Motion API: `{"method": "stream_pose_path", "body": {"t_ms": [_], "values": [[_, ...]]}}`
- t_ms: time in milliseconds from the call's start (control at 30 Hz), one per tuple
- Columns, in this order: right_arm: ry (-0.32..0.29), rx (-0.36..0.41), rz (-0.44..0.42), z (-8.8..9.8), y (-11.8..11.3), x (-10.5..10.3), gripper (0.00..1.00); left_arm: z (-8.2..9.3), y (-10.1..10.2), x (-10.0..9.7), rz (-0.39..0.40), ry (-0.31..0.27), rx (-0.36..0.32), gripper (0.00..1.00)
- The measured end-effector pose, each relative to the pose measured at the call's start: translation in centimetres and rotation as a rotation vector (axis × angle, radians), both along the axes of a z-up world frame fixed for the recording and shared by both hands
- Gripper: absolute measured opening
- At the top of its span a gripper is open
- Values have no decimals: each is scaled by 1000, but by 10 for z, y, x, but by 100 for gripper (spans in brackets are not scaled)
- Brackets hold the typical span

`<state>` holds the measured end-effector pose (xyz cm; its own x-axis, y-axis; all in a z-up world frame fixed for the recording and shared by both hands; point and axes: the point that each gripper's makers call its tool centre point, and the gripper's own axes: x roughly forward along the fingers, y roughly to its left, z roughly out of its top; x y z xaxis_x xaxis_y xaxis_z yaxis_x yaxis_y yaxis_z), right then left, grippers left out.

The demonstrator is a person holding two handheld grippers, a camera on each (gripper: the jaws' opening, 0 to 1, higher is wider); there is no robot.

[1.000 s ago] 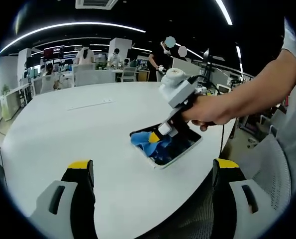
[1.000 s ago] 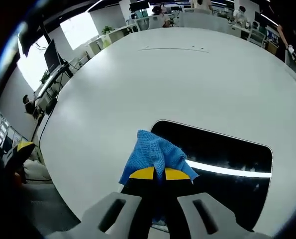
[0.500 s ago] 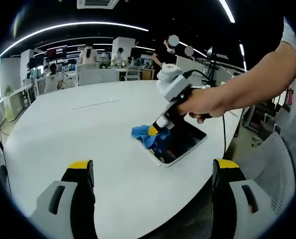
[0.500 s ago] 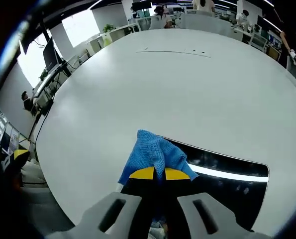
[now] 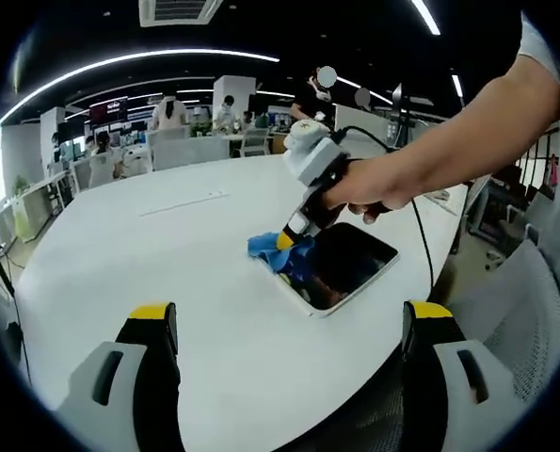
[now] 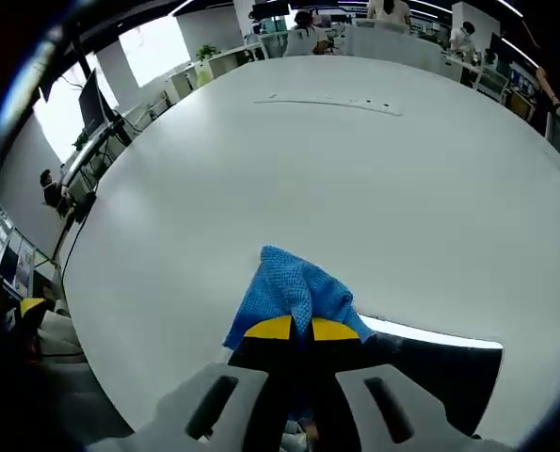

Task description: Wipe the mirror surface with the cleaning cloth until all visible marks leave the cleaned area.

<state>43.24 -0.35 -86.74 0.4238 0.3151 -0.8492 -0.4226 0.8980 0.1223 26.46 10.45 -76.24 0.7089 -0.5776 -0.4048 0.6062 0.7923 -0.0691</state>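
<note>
A rectangular mirror [image 5: 350,268] with a white frame lies flat on the white table near its right edge. A blue cleaning cloth [image 5: 278,254] rests at the mirror's far left end, half over the table. In the left gripper view my right gripper [image 5: 287,241], held by a hand, is shut on the cloth and presses it down. In the right gripper view the cloth [image 6: 294,292] bunches above my yellow-tipped right gripper [image 6: 293,329], with the dark mirror [image 6: 430,372] to the right. My left gripper [image 5: 289,325] stands open over bare table, well short of the mirror.
The round white table [image 5: 148,254] stretches far to the left and back. A grey mesh chair [image 5: 515,330] stands at the table's right edge. A thin strip [image 6: 327,102] lies on the far side of the table. Desks, monitors and people fill the office behind.
My right gripper has dragged the cloth across the mirror to its far left end and partly onto the table. The left gripper stays open and still.
</note>
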Motion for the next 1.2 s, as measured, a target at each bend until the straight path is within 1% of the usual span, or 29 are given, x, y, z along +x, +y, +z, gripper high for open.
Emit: {"method": "stream_pose_path", "body": {"t_ms": [33,100,133,233,300,433,600,700,833,967,1067,1200], "values": [[1,1,-1,0,0,0,0,3,-3,-2,-11,7,-31,99],[4,1,-1,0,0,0,0,6,-4,-2,-20,-8,-48,99],[8,3,-3,0,0,0,0,5,-5,-2,-23,3,-60,99],[14,16,-12,0,-1,-1,0,3,-5,-3,-23,16,-55,99],[7,17,-3,0,-1,-1,0,4,-6,-2,-25,5,-57,99],[10,14,-6,0,-4,-2,0,4,-6,-3,-26,8,-56,99],[5,9,-8,5,-7,-7,0,6,-2,-1,-10,2,-56,99],[6,1,-7,7,-10,-8,0,6,-3,-1,-16,2,-54,99],[8,-11,-4,6,-15,-7,0,5,-3,-2,-20,13,-56,99],[8,-14,-8,6,-22,-7,0,6,-3,-1,-20,5,-58,99],[11,-21,-14,5,-26,-5,0,4,-3,-2,-23,15,-56,99],[11,-23,-21,6,-33,-7,0,4,-4,-2,-25,16,-59,99]]}}
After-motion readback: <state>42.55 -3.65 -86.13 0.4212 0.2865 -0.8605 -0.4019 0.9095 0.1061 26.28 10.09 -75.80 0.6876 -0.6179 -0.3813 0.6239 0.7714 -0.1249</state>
